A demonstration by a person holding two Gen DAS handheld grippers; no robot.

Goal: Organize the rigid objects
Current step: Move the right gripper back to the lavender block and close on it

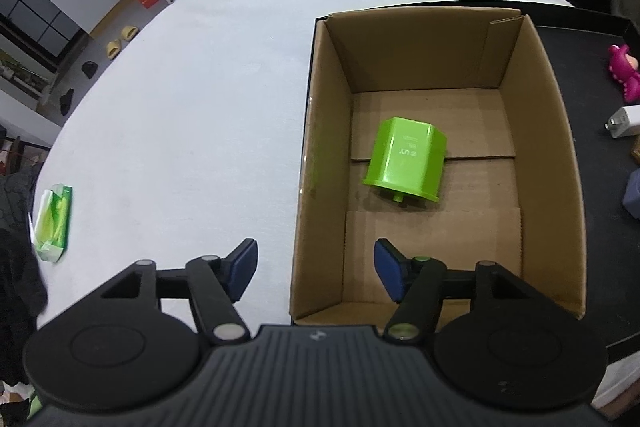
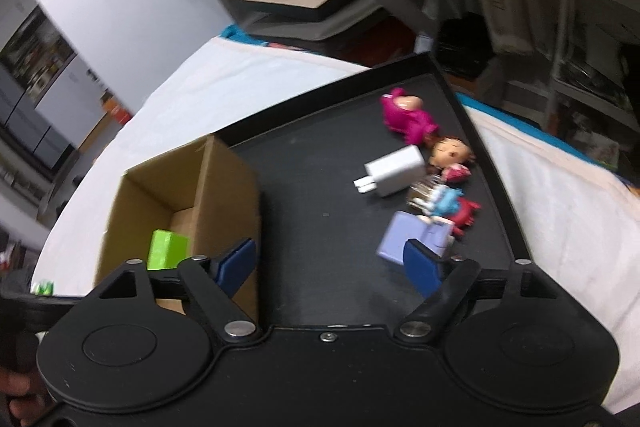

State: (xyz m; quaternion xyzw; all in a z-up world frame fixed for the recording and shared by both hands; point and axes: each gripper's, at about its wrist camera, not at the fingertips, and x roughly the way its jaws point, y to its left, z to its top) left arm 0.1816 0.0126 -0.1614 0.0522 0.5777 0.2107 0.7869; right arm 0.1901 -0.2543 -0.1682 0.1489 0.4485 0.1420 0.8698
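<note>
The tabletop was covered with a white, slightly fuzzy cloth. On it lay a flat black tray with a low raised rim, and an open cardboard box of plain brown corrugated board stood at the tray's left edge. Inside the box, near the middle of its floor, a bright green plastic container lay on its side; it had smooth faceted walls, a flared rim and a short stub at its end. The left claw hung above the near left wall of the box with its 2 blue pads apart and nothing between them, so that wall stood under the gap.

On the bare tray, toward its far right corner, a cluster of small rigid things lay close together: a magenta toy figure, a white charger with 2 metal prongs, a round doll head, a small blue and red figure and a pale lilac block. The right claw was over the tray, its jaws wide apart and empty; its right pad covered part of the lilac block in the view. A green and white packet lay near the tabletop's left edge.
</note>
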